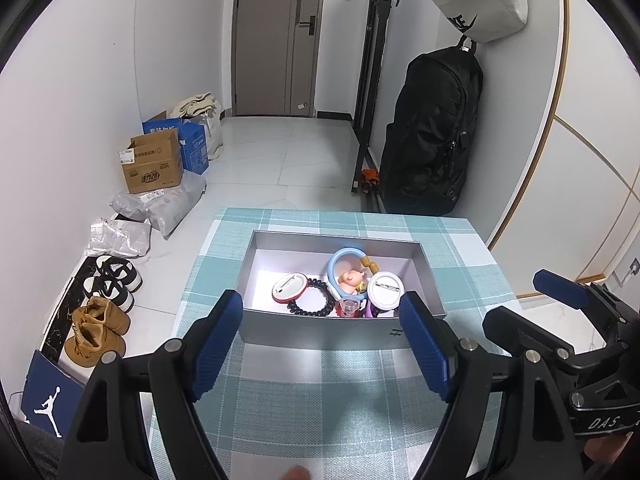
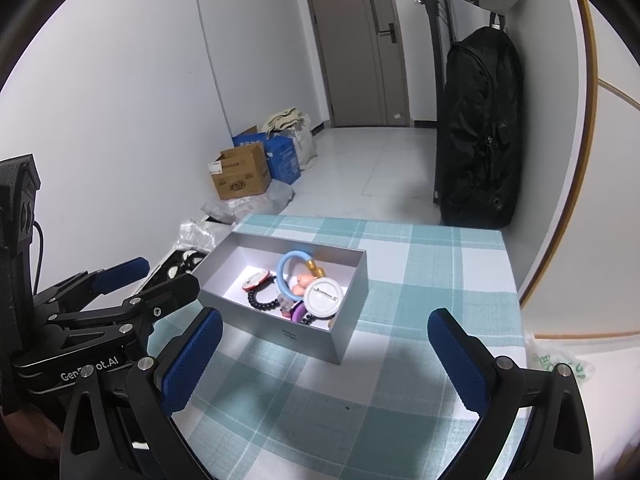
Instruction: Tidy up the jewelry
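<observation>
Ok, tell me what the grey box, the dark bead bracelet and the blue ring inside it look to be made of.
Grey box: probably matte cardboard, with thin straight walls, crisp folded corners and a plain white inside.
Dark bead bracelet: glossy round beads, each with a small highlight; polished stone, glass or plastic, can't tell which.
Blue ring: likely smooth plastic or rubber, with even pale colour and a soft sheen.

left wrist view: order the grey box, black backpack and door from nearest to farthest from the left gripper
From the left gripper:
1. Grey box, on the checked tablecloth straight ahead, its near wall between the fingertips.
2. Black backpack, hanging against the wall beyond the table, to the right.
3. Door, at the far end of the hallway.
</observation>
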`<state>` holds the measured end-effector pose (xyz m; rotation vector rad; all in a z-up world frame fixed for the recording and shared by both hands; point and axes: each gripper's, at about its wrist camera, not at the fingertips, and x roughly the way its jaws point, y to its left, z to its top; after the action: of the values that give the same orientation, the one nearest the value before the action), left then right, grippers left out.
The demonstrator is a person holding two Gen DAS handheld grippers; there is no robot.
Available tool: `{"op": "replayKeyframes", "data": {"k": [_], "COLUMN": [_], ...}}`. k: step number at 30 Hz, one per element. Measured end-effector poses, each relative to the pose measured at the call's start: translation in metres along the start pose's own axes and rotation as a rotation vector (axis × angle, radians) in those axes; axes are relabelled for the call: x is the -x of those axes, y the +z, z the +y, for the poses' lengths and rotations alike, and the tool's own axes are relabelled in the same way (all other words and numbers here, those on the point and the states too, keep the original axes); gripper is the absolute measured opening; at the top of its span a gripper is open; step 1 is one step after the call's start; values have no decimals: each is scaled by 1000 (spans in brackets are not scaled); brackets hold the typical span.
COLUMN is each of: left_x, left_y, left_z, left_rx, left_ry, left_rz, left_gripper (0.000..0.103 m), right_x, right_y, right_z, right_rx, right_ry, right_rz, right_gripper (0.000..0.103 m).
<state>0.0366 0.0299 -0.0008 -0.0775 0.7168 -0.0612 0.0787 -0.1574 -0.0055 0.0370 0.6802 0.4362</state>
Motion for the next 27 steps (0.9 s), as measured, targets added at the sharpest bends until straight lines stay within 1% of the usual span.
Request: {"op": "replayKeyframes", "data": {"k": [8, 14, 16, 27], "left_x": [-1, -1, -1, -2], "left_y": [0, -1, -1, 0], "left_z": [-3, -4, -4, -4], "left_rx": [-9, -16, -15, -4], "left_ry": [11, 4, 17, 11], "left_rz": [3, 3, 0, 8], "left_gripper": [77, 77, 77, 77], "right_x": [0, 1, 1, 2], "right_y": [0, 0, 0, 1], "right_z": [-1, -1, 0, 0], "right_rx": [-2, 0, 1, 0], "right_ry": [1, 1, 1, -2], "right_rz": [-2, 1, 1, 5], "right_gripper": [103, 103, 103, 103]}}
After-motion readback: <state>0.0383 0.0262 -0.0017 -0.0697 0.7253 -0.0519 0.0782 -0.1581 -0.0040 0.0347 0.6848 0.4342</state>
